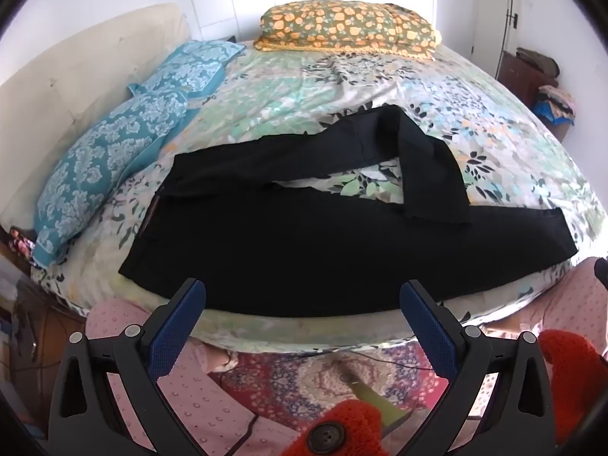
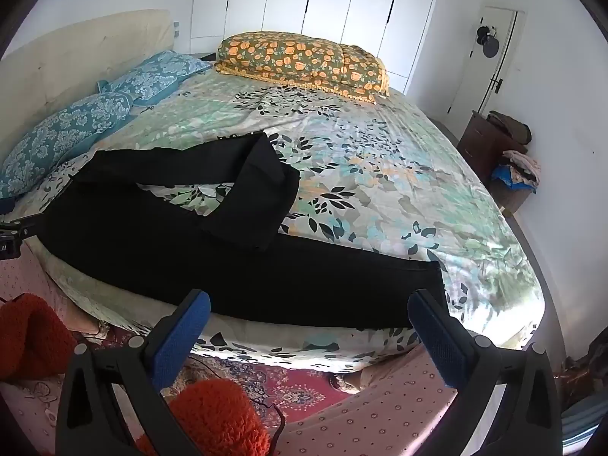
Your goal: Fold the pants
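Black pants (image 1: 288, 250) lie along the near edge of a bed with a floral sheet (image 1: 304, 87), waistband at the left. One leg runs straight to the right; the other bends back and its end rests on the straight leg. My left gripper (image 1: 302, 300) hovers open just before the bed's edge, nothing between its blue pads (image 1: 174, 326). In the right wrist view the pants (image 2: 228, 266) stretch across the front, and my right gripper (image 2: 309, 311) is open above the straight leg's cuff end, apart from the cloth.
Two blue patterned pillows (image 1: 114, 152) and an orange floral pillow (image 1: 345, 26) lie toward the headboard. A person's pink trousers (image 1: 197, 399) and red knitted sleeve (image 2: 212, 414) are below the grippers. A dark cabinet with piled clothes (image 2: 505, 152) stands at the right wall.
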`<control>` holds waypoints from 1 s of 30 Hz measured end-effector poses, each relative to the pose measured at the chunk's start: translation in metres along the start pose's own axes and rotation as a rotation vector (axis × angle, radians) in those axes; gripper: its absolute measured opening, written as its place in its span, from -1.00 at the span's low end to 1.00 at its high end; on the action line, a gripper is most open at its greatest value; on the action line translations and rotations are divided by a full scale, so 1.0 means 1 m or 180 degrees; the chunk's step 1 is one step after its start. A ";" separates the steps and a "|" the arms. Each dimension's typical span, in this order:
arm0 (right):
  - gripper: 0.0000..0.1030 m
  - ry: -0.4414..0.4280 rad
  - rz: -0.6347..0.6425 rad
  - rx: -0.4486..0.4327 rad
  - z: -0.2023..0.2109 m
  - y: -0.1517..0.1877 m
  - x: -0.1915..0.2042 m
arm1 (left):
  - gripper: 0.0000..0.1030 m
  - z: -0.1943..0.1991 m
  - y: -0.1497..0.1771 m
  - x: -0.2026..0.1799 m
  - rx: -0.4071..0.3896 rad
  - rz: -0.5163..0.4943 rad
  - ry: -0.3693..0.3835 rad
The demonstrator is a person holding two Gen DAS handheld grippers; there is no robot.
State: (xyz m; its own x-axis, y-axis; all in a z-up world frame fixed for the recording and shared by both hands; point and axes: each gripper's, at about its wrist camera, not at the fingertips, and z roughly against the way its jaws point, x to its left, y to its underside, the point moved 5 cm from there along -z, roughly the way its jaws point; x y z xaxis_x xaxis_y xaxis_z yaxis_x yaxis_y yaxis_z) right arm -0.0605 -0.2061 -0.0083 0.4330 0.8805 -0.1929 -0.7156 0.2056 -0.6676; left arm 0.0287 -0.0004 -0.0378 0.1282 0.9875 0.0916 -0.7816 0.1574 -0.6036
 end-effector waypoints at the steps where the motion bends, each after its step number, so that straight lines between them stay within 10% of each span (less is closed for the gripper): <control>1: 1.00 0.0001 -0.0006 0.0000 0.000 0.000 0.000 | 0.99 -0.001 0.003 0.001 -0.0007 0.0000 -0.0001; 30: 1.00 -0.0033 0.0022 0.0021 0.002 0.006 0.004 | 0.99 -0.003 0.008 0.006 0.0062 -0.0102 -0.0155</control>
State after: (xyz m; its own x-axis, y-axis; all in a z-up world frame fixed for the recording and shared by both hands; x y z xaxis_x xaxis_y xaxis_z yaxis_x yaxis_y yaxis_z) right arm -0.0639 -0.2009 -0.0115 0.4223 0.8863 -0.1902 -0.7221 0.2022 -0.6616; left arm 0.0250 0.0067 -0.0445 0.1238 0.9810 0.1493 -0.7893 0.1885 -0.5843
